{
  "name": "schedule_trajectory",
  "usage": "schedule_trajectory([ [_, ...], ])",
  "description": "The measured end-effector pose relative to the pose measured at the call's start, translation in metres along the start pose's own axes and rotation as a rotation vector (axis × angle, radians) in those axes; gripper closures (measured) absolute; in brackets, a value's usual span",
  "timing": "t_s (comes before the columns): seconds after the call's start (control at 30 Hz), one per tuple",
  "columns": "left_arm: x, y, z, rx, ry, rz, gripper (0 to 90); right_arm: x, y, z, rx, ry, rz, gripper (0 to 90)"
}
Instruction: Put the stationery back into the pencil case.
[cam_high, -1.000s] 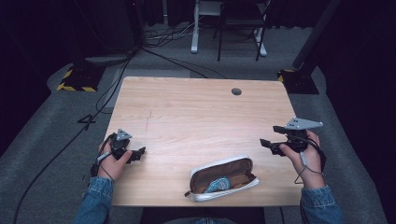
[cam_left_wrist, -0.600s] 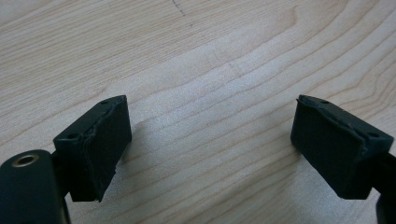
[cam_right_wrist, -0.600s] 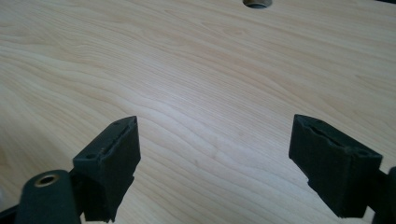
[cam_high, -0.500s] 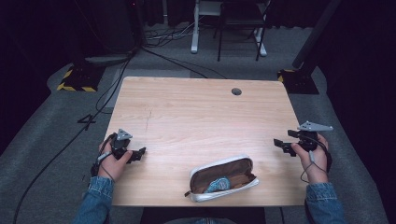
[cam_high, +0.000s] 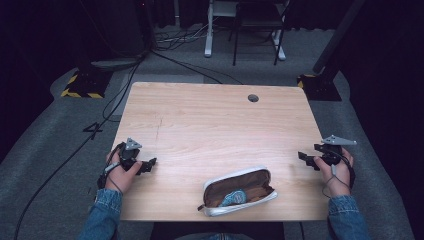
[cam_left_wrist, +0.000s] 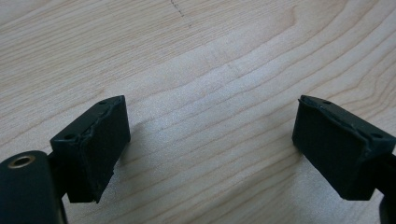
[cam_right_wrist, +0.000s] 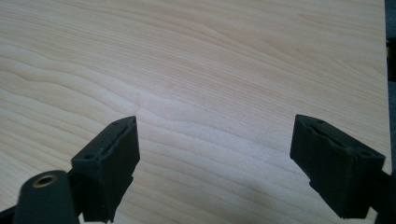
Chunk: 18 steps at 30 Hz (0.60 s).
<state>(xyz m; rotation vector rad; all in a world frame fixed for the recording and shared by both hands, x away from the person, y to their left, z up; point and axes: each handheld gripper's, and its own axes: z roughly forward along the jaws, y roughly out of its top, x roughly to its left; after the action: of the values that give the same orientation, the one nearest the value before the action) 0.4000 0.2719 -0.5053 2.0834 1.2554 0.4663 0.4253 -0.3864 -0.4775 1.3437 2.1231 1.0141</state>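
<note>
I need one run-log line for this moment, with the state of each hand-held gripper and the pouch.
left hand-held gripper: open, empty | right hand-held gripper: open, empty | pouch: unzipped, near table front edge, untouched

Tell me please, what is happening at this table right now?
A person sits at a wooden table with a gripper in each hand. The left gripper and the right gripper are both open and hold nothing, each near its own side of the table. Between them, at the near edge, lies an open pencil case with things inside. Neither gripper touches it.
</note>
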Motion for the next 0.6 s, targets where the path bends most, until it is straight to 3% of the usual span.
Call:
schedule_trajectory([
  [0.37, 0.0, 0.001, 0.001, 0.002, -0.003, 0.004, 10.5, -0.005, -0.016, 0.013, 0.017, -0.038, 0.005, 16.5],
  [0.57, 0.0, 0.001, 0.002, 0.002, -0.003, 0.007, 10.3, -0.001, -0.017, 0.018, 0.067, -0.033, -0.022, 14.9],
  [0.6, 0.0, 0.002, 0.002, 0.002, -0.005, 0.006, 10.3, 0.001, -0.018, 0.02, 0.053, -0.045, 0.006, 12.7],
])
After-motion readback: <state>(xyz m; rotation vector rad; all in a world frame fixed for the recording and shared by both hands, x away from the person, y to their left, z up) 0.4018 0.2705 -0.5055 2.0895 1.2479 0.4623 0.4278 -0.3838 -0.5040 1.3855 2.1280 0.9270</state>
